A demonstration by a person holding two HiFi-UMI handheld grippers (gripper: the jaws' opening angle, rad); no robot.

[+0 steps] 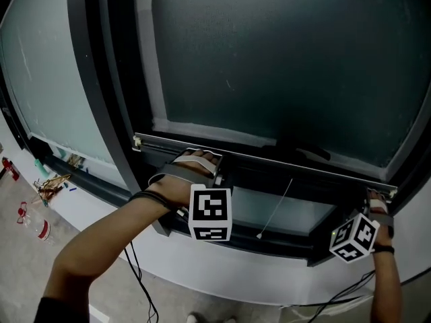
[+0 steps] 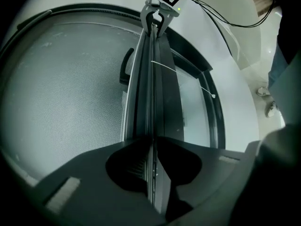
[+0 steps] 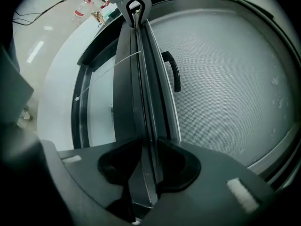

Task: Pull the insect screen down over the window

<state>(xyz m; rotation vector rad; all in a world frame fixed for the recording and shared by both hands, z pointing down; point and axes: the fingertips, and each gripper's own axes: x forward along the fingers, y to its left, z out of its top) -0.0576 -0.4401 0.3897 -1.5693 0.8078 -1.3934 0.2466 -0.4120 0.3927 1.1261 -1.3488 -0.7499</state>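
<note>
The insect screen (image 1: pixel 283 66) is a dark mesh over the window. Its bottom bar (image 1: pixel 296 163) runs across, a little above the sill. My left gripper (image 1: pixel 210 170) is shut on the bar near its left end, with the marker cube below it. My right gripper (image 1: pixel 374 199) is shut on the bar's right end. In the left gripper view the bar (image 2: pixel 150 79) runs from my left gripper (image 2: pixel 153 149) up to the right gripper (image 2: pixel 156 18). In the right gripper view the bar (image 3: pixel 138 69) is pinched in the right gripper (image 3: pixel 146 149) and reaches the left gripper (image 3: pixel 135 6).
A thin pull cord (image 1: pixel 276 207) hangs from the bar's middle over the lower pane. A black handle (image 3: pixel 175 72) sits on the frame behind the mesh. Below is the white sill (image 1: pixel 256 274). Bottles and clutter (image 1: pixel 40 207) lie on the floor at left, and cables (image 1: pixel 141 281) hang down.
</note>
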